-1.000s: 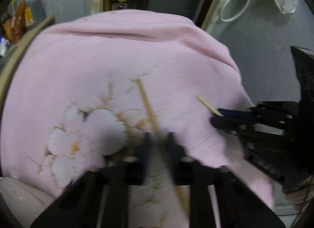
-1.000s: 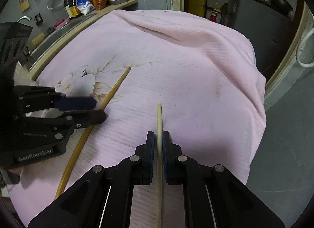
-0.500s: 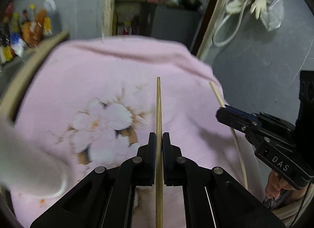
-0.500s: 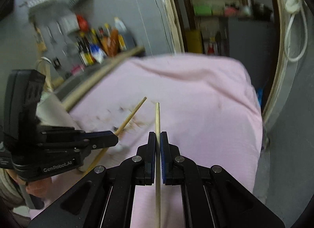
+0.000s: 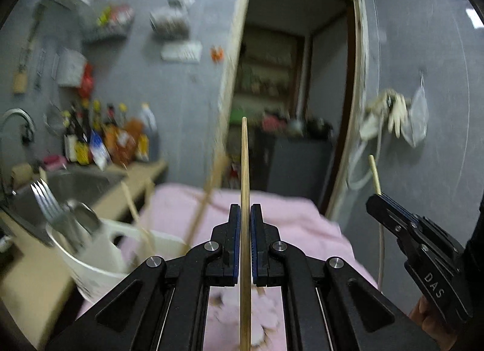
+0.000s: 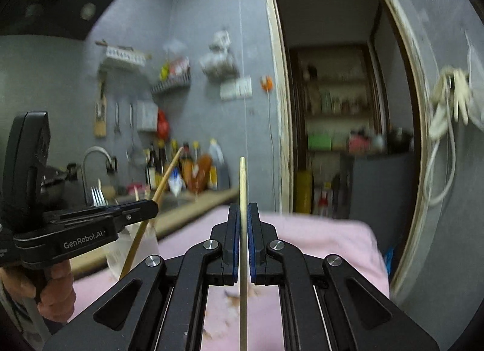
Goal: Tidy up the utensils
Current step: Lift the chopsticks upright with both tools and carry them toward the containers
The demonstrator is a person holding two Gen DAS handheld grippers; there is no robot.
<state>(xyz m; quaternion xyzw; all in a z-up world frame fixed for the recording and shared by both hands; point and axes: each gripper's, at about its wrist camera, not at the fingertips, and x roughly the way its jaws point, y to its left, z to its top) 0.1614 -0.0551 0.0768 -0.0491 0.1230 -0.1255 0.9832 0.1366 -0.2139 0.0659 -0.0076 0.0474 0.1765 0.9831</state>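
My left gripper (image 5: 245,210) is shut on a tan wooden chopstick (image 5: 244,169) that sticks out well past the fingertips, held in the air above the pink cloth (image 5: 290,215). My right gripper (image 6: 241,209) is shut on a paler chopstick (image 6: 242,181), also lifted off the cloth. In the left wrist view the right gripper (image 5: 373,199) shows at the right with its chopstick (image 5: 374,172). The left gripper (image 6: 151,207) and its chopstick (image 6: 168,175) appear at the left of the right wrist view. A white holder cup (image 5: 90,260) at the lower left holds a fork (image 5: 45,199) and several chopsticks.
The pink flowered cloth covers the table. A wooden counter (image 5: 130,187) with a steel sink (image 5: 75,181), a tap (image 6: 93,157) and sauce bottles (image 5: 106,139) runs along the left. An open doorway (image 6: 341,109) lies behind the table. A person's hand (image 6: 57,287) holds the left gripper.
Both grippers have risen off the cloth with their chopsticks and tilted up to about level. The views now show the wall, the doorway and the holder cup instead of the cloth.
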